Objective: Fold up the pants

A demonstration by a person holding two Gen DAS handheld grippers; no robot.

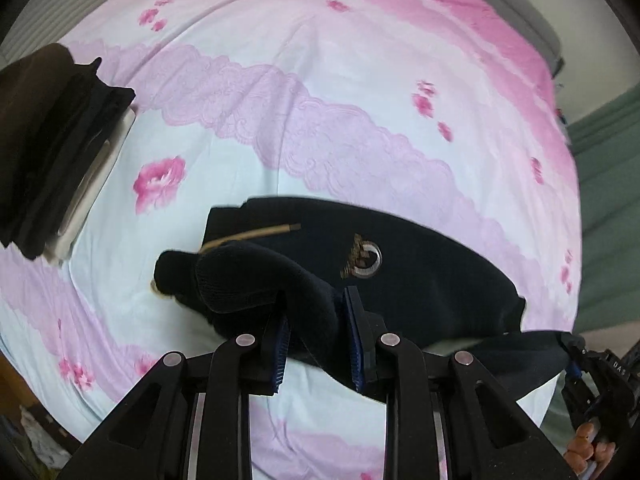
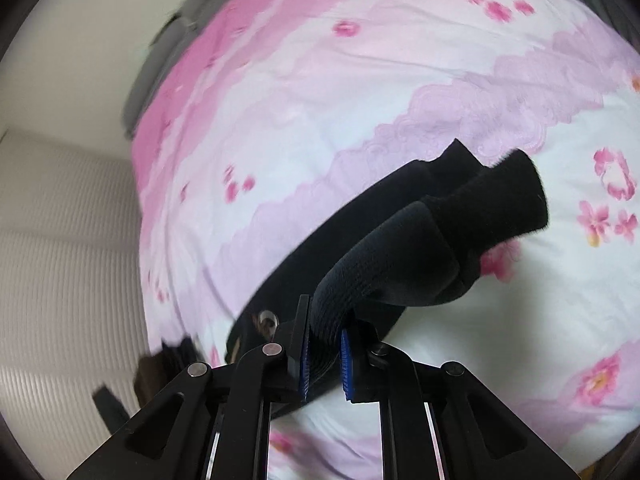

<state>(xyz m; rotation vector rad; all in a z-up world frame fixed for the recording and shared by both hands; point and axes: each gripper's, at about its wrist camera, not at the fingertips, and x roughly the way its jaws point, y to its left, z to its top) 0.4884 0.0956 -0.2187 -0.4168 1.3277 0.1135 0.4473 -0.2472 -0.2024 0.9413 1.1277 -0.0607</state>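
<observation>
Pinching a thick ribbed band of the dark pants, the left hand-held gripper has its blue pads drawn narrow with the cloth squeezed between them. Ahead of that hand-held gripper the rest of the garment lies spread on the bed, its pink and lilac flowered sheet running out beyond the cloth on all sides. A round silver emblem shows on the fabric just beyond the jaws and slightly to their right, and a thin tan cord lies across the cloth ahead and to their left. A lump of the ribbed band bulges out past the left pad. Far off to the left of this hand-held gripper sits a stack of folded dark clothes, well apart from the pants.

The right hand-held gripper is clamped tight on another ribbed stretch of the pants, the blue pads pressing the fabric from both sides. From those jaws the cloth rises ahead and to the right, ending in a dark rolled edge above the bed. The view here is blurred.
</observation>
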